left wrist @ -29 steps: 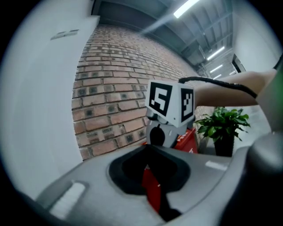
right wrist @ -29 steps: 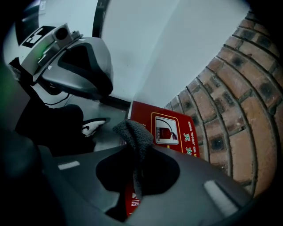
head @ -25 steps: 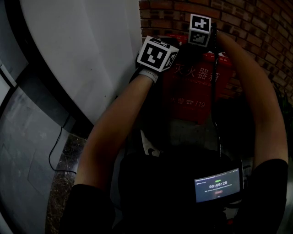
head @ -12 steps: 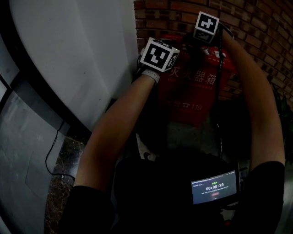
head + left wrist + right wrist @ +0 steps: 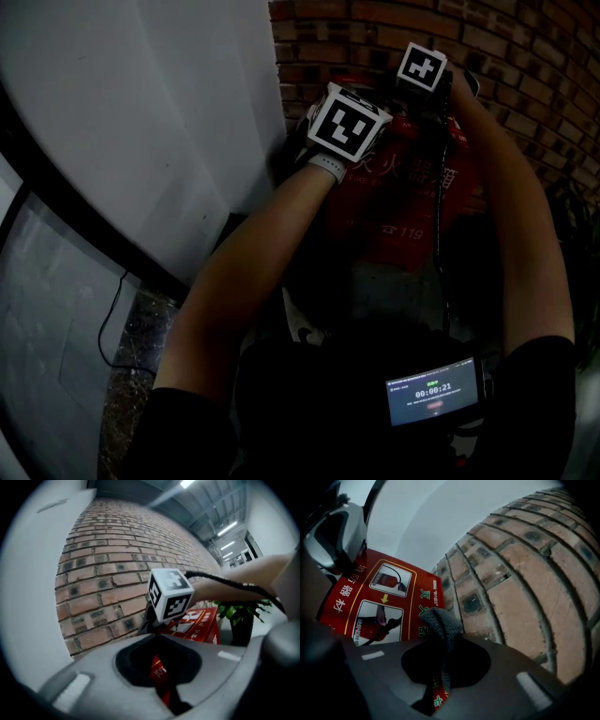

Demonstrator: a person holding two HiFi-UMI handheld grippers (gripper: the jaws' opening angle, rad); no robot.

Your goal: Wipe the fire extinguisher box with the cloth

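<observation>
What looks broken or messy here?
Nothing stands out. The red box stands against the brick wall with no dents or spills showing. The right gripper has its jaws shut on the grey cloth over the box's printed face. The pictures are dim, so small marks could be missed.

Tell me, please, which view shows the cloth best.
The right gripper view: the grey cloth sticks out of the right gripper's shut jaws, over the red box. The head view hides it behind the cubes and arms; the left gripper view shows no cloth.
</observation>
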